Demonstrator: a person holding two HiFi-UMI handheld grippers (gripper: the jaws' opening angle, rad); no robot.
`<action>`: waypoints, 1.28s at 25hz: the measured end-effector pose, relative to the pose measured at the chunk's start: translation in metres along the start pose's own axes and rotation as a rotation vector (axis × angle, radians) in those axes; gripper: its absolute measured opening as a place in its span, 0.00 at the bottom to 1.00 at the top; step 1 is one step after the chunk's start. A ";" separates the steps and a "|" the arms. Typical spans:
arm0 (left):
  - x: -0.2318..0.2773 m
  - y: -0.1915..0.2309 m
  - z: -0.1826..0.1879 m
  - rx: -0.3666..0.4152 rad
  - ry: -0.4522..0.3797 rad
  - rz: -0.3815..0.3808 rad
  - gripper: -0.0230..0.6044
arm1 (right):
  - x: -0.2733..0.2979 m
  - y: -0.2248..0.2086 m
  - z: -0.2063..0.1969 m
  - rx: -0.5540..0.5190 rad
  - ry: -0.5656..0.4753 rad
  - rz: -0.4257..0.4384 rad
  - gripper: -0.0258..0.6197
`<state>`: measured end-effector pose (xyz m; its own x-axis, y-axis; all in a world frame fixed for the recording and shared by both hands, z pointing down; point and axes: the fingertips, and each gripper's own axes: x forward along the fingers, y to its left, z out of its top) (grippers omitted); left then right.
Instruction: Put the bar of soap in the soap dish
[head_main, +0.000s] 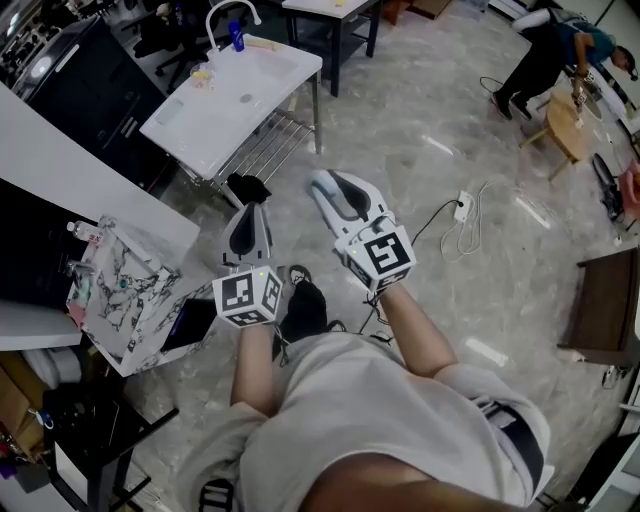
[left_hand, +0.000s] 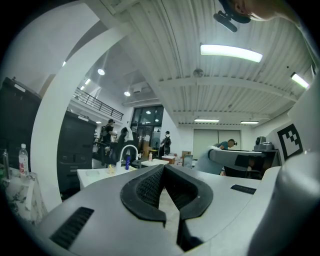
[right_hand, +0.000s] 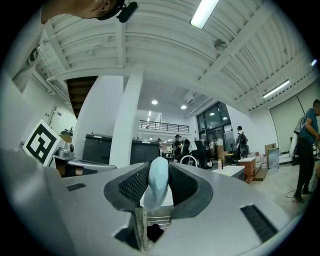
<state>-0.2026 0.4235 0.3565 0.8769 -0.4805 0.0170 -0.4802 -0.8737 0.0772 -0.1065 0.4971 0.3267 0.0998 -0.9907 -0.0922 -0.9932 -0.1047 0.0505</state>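
1. Right gripper view showed the grey two-jaw right gripper (right_hand: 159, 172) clamped on a pale blue, rounded bar of soap (right_hand: 156, 186), which stood on edge between the black ribbed pads (right_hand: 134, 186).
2. The grey left gripper (left_hand: 164, 172) had its jaws together at the tips, with nothing between them.
3. From above, both grippers hung over the marbled floor (head_main: 450, 120), side by side and well apart from the white sink table (head_main: 262, 78). A blue bottle (head_main: 236, 38) stood at the sink table's far edge beside the curved tap (head_main: 228, 12).

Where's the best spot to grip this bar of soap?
Grip across its two broad faces, coming in over a thin edge, as the right tongs hold the soap now. It is a flat, rounded oval, so the pads seat flush there.
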 end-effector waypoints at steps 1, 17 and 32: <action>0.008 0.001 -0.001 -0.001 0.000 -0.002 0.06 | 0.005 -0.006 -0.001 0.003 0.001 0.000 0.23; 0.165 0.078 0.011 0.003 0.008 -0.021 0.06 | 0.154 -0.074 -0.023 0.026 0.034 0.016 0.23; 0.249 0.160 0.001 -0.018 0.038 -0.004 0.06 | 0.265 -0.106 -0.049 0.051 0.095 0.019 0.23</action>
<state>-0.0610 0.1638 0.3717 0.8793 -0.4731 0.0549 -0.4763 -0.8741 0.0955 0.0278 0.2417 0.3453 0.0841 -0.9965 0.0026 -0.9965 -0.0841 0.0008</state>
